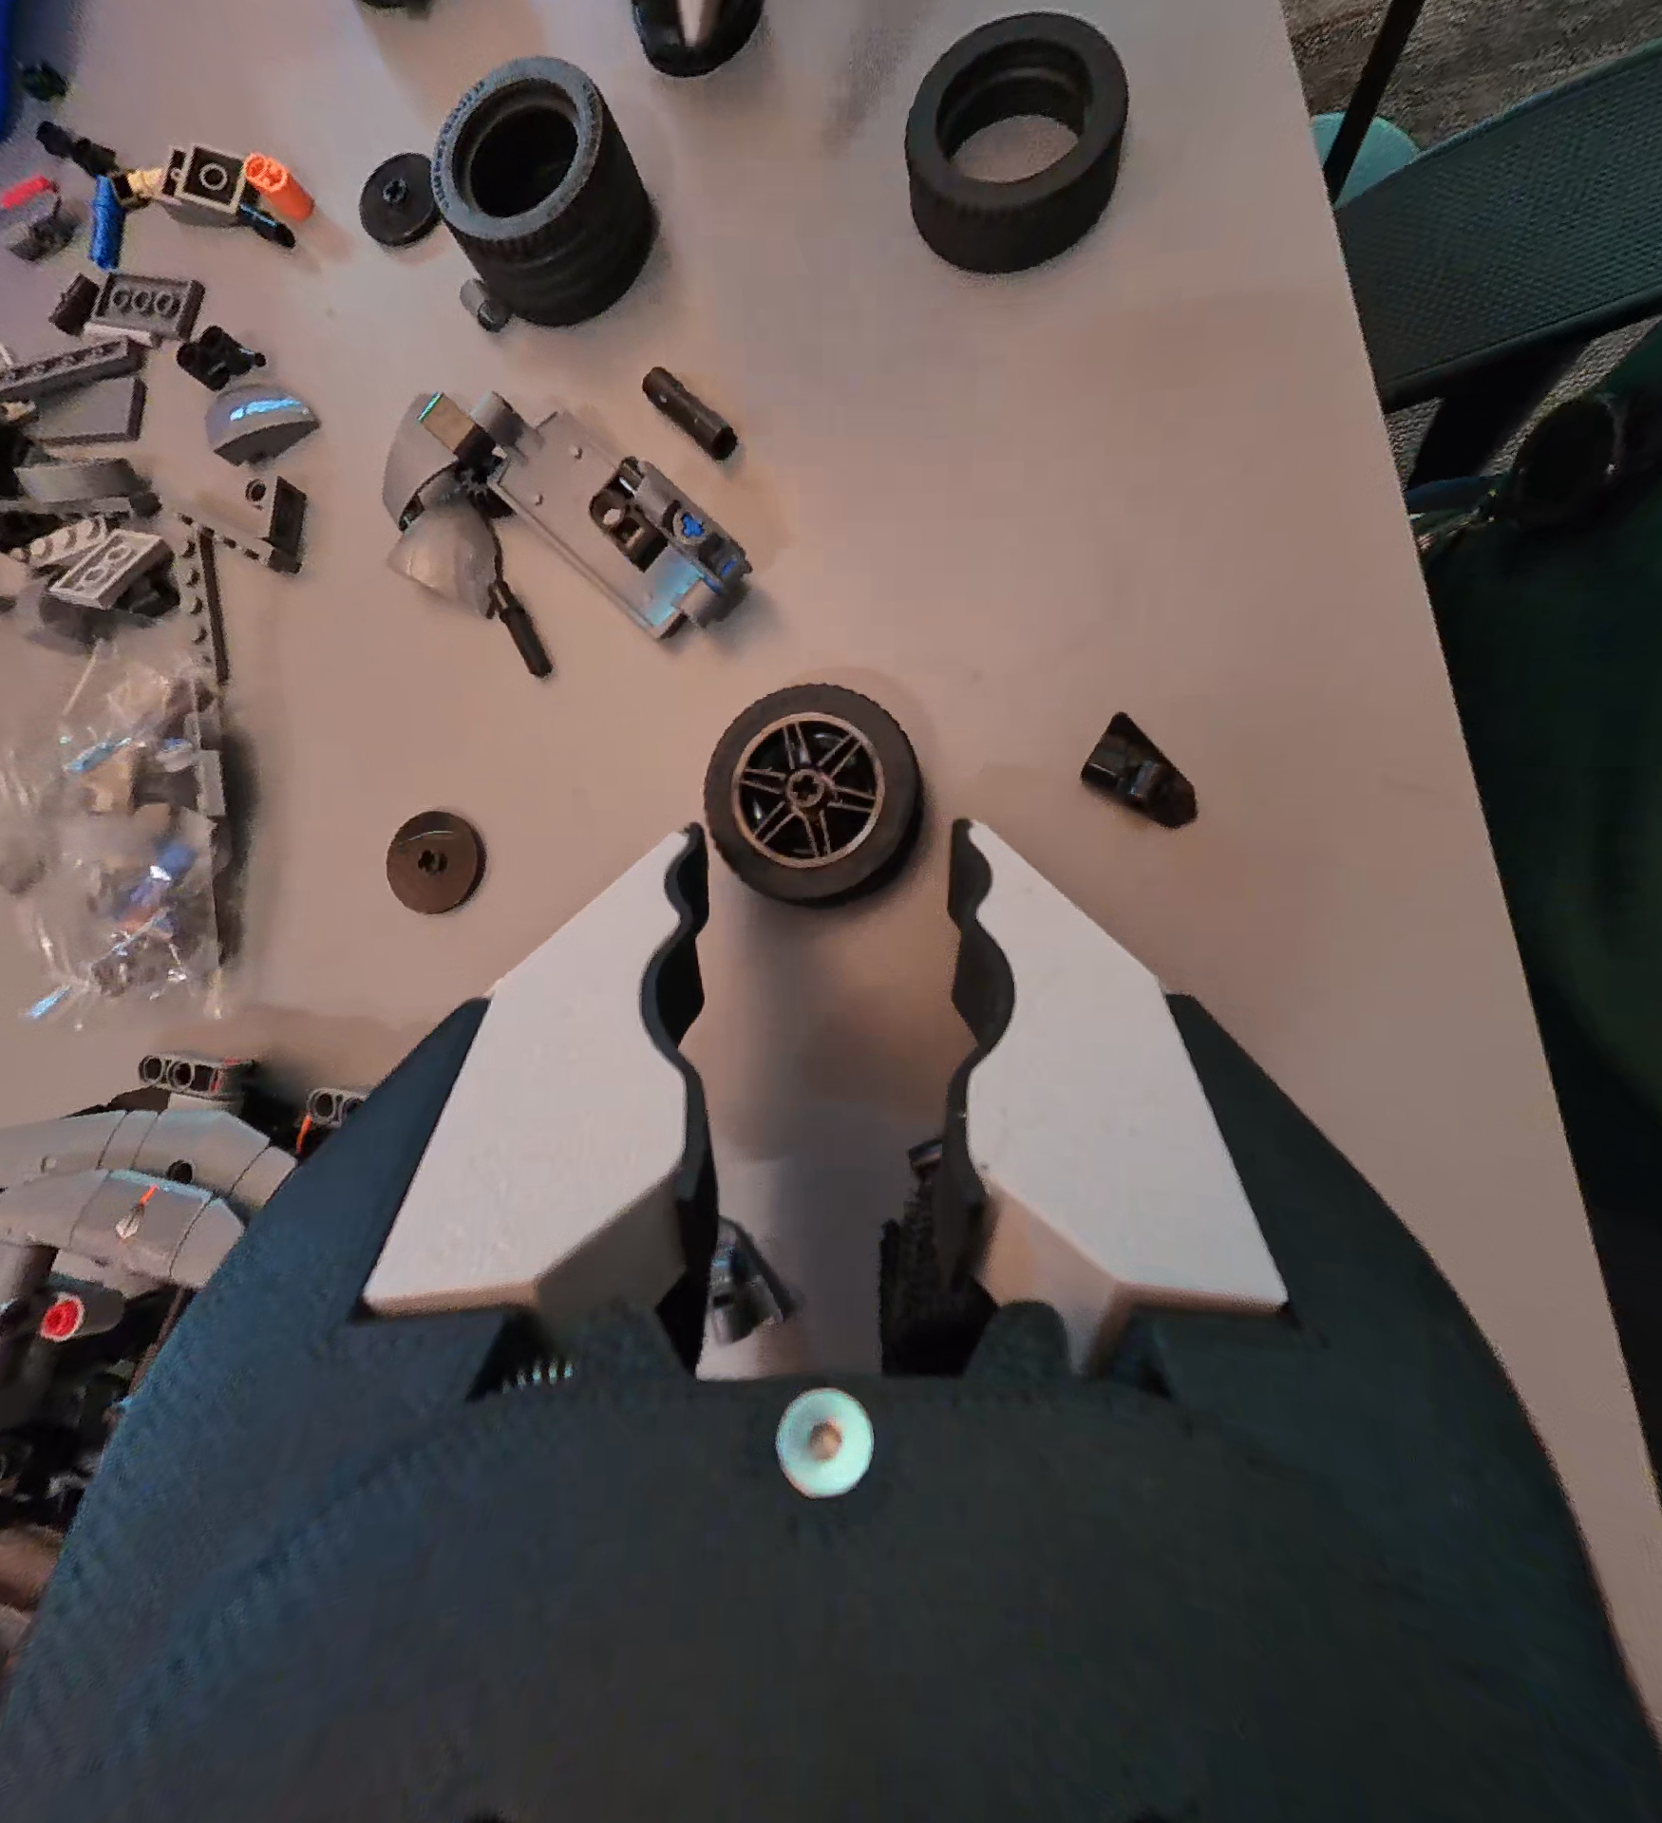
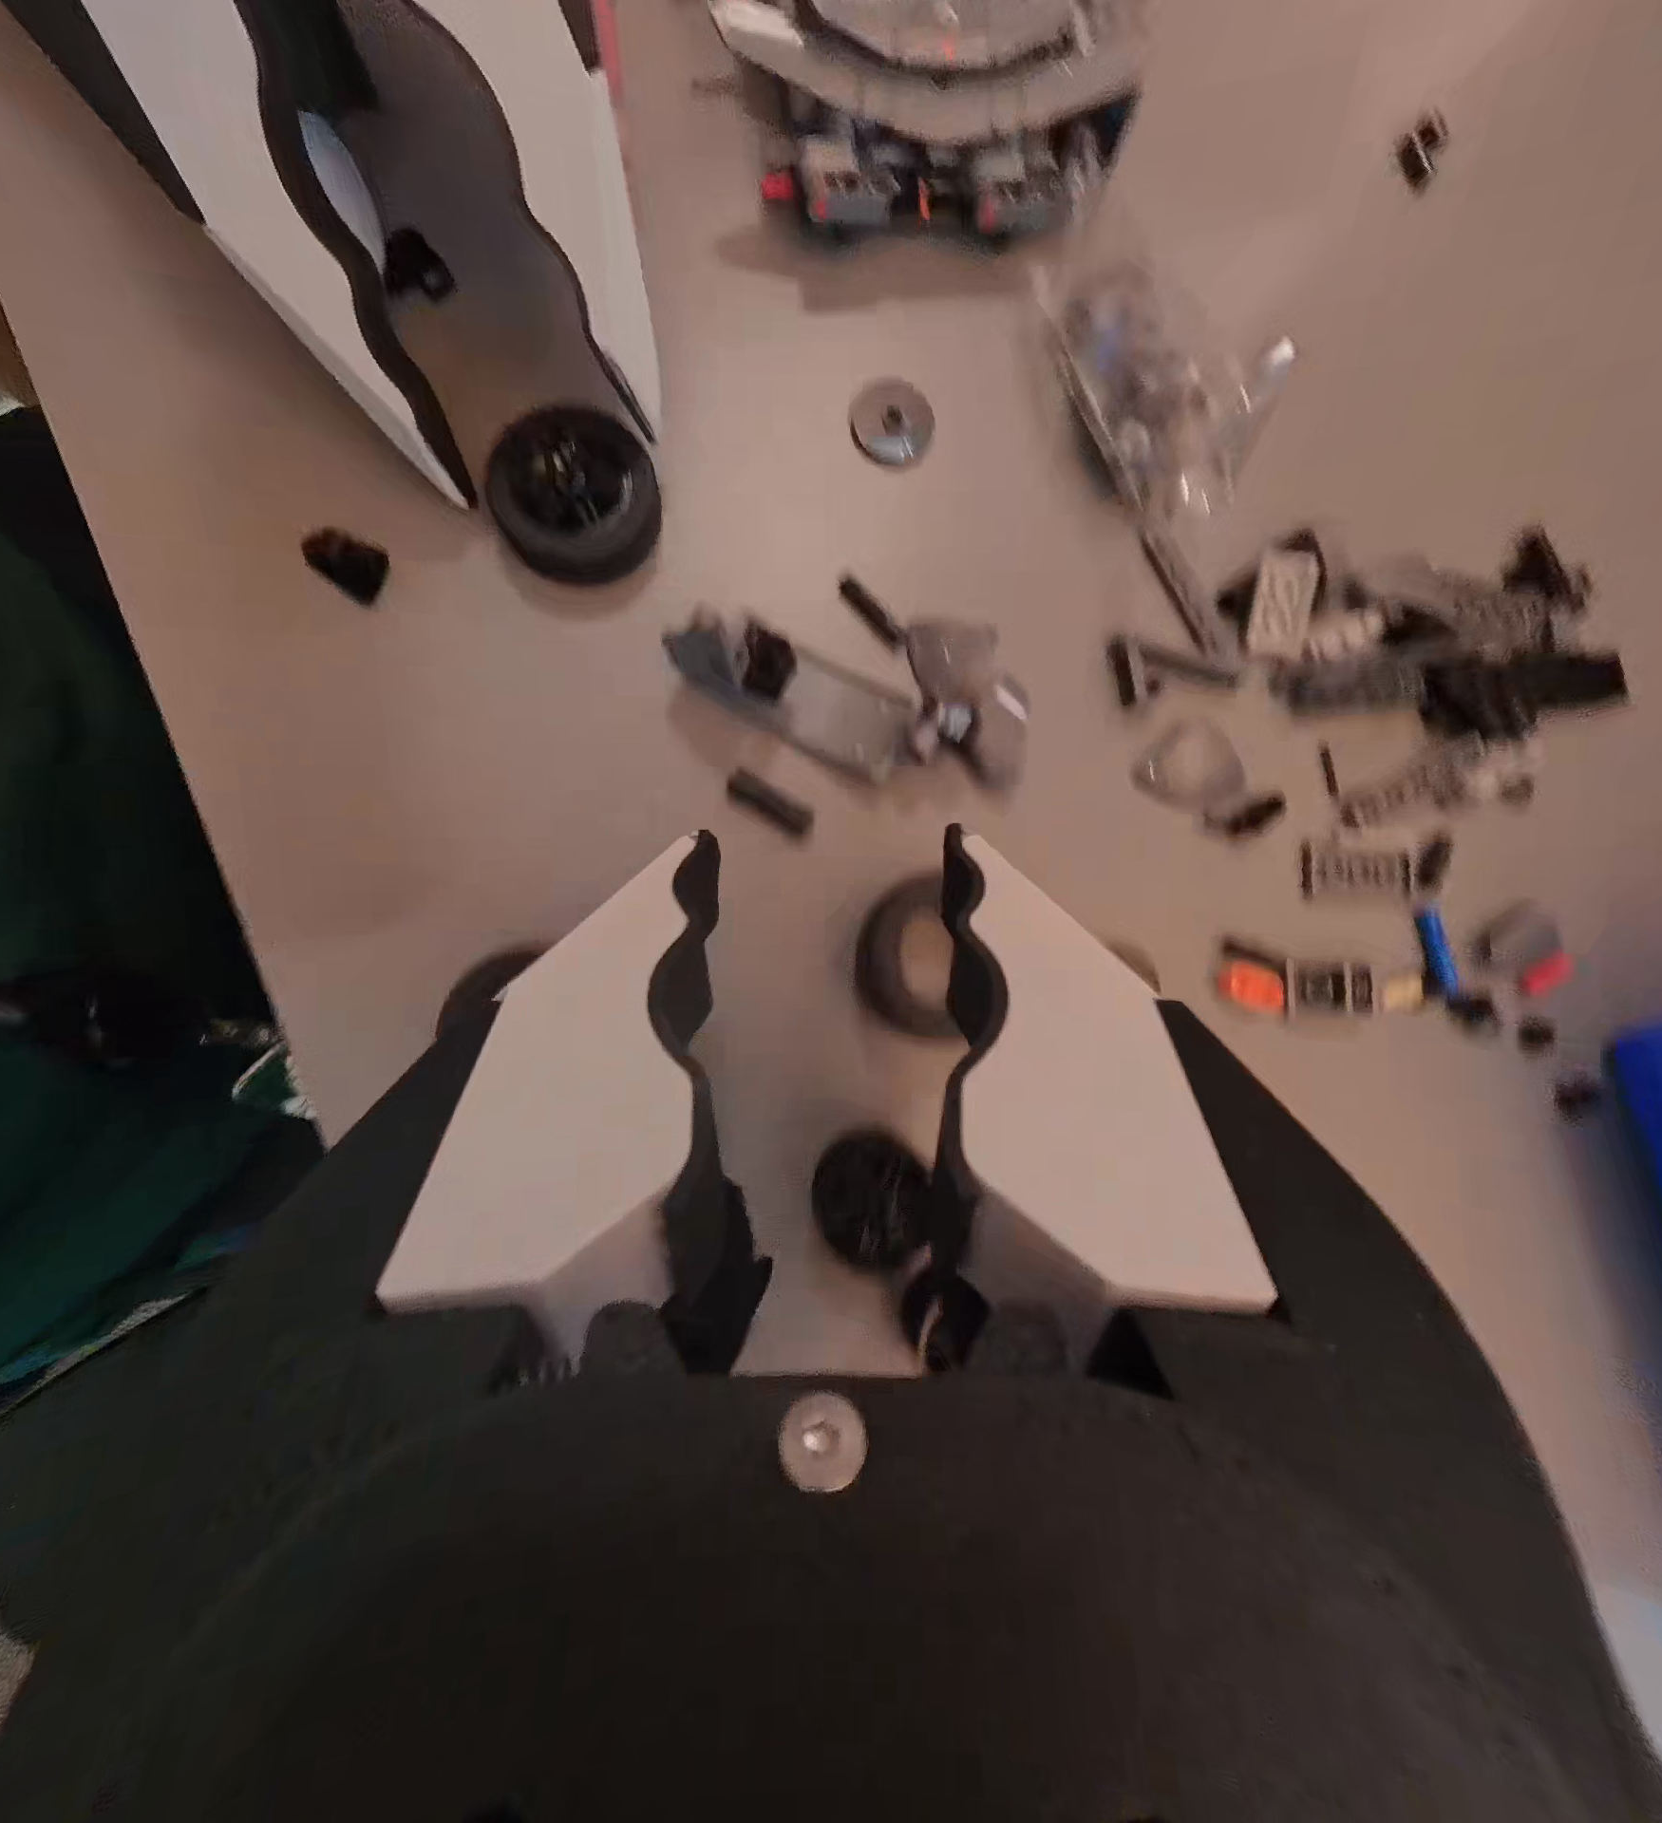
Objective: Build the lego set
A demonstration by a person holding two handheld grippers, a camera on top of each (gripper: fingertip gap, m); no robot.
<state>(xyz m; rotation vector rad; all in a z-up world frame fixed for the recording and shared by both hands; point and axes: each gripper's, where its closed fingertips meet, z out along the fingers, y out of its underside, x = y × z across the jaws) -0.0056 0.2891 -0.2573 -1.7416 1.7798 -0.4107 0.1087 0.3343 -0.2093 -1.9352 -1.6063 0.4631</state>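
We're lining the left gripper (image 1: 827,838) up on the small spoked wheel (image 1: 812,794). It's lying flat on the table (image 1: 1153,513), hub up, so no long axis to worry about. Wheel is sitting dead ahead of the fingertips, just beyond them, centred on the gap. Jaws spread, empty. Right gripper (image 2: 827,848) is also spread, empty, hovering well back from the wheel (image 2: 575,493); left is nearer.

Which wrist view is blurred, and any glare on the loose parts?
Left wrist view: sharp; the spoked wheel is crisp, with glints on the clear plastic bag. Right wrist view: motion-smeared; the parts pile and the half-built model are soft, no clear glare.
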